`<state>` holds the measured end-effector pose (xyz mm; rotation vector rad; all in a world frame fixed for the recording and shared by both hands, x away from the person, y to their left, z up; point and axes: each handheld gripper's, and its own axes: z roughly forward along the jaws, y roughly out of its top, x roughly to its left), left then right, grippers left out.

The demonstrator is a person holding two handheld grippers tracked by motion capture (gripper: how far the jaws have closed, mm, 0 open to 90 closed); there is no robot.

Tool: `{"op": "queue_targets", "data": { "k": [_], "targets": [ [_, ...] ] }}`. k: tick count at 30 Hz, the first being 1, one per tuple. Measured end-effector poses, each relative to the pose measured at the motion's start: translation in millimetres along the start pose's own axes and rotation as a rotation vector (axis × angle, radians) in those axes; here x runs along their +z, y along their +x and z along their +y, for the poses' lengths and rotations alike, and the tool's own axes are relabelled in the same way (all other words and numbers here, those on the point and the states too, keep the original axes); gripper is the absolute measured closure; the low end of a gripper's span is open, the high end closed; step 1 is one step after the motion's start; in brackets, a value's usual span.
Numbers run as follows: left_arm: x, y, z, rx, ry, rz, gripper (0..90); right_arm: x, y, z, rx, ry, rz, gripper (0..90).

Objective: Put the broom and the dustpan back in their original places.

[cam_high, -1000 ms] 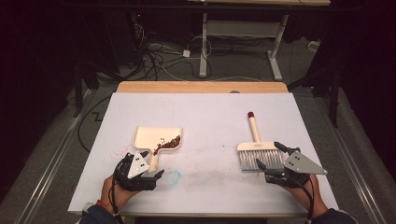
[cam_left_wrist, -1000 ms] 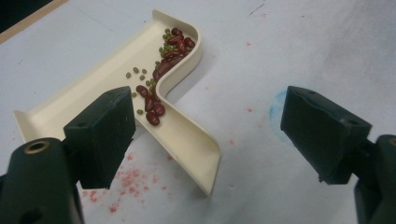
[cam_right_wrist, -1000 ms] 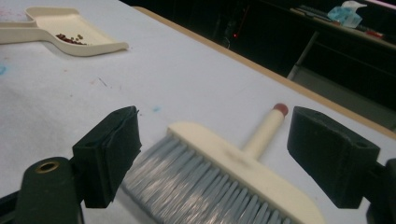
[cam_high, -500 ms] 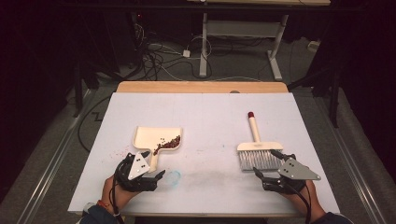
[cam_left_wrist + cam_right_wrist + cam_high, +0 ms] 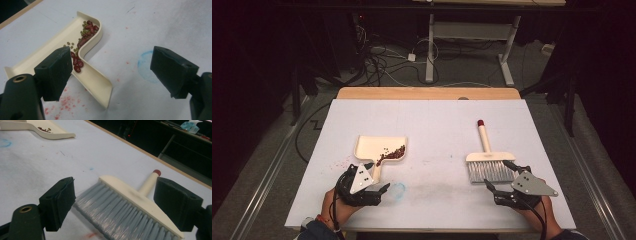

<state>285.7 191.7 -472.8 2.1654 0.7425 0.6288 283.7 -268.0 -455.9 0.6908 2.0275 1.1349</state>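
While both grippers were held low over the near part of the white table (image 5: 432, 120), nothing was gripped by either. From the high view, the left gripper (image 5: 377, 190) was seen just below the handle of the cream dustpan (image 5: 372, 148), and the right gripper (image 5: 501, 176) was seen just beside the bristle edge of the hand brush (image 5: 488, 160), whose red-tipped handle was pointed away from the person. The two tools were laid well apart.

Detail lost from above was supplied by the left gripper view: the jaws were spread wide, the dustpan's handle (image 5: 96, 82) was found between them, nearer the left jaw and untouched, and red beans (image 5: 86, 33) mixed with small green ones were seen gathered along the pan's curved wall and down toward the handle. A faint blue ring (image 5: 146, 66) drawn on the table was also seen, near the right jaw.

By the right gripper view, wide-spread jaws were likewise shown, with the brush's grey bristles (image 5: 117, 212) lying flat between them and clear of both pads. The dustpan (image 5: 45, 130) was caught far off at the top left of that view.
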Motion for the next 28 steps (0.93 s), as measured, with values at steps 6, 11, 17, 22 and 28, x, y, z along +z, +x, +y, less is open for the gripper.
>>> {"op": "queue_targets", "data": {
  "k": [6,11,17,22,28],
  "targets": [
    [0.5,-0.4,-0.6,0.002,0.005,-0.003,17.7,-0.2,0.2,0.3,-0.003,-0.001,-0.003,17.7],
    [0.9,-0.2,-1.2,0.0,0.012,-0.005,17.8,0.3,0.3,0.7,-0.004,-0.004,-0.002,17.8],
    [1.9,0.0,-0.8,-0.004,0.015,-0.002,17.8,1.7,1.2,0.8,-0.016,0.005,-0.003,17.8],
    [3.2,-0.7,-0.3,-0.006,0.018,-0.003,17.8,1.5,1.4,0.8,-0.021,0.004,0.0,17.8],
    [3.3,0.7,0.6,-0.008,0.012,-0.002,17.7,0.0,1.5,1.8,-0.025,-0.001,-0.004,17.8]
  ]
}}
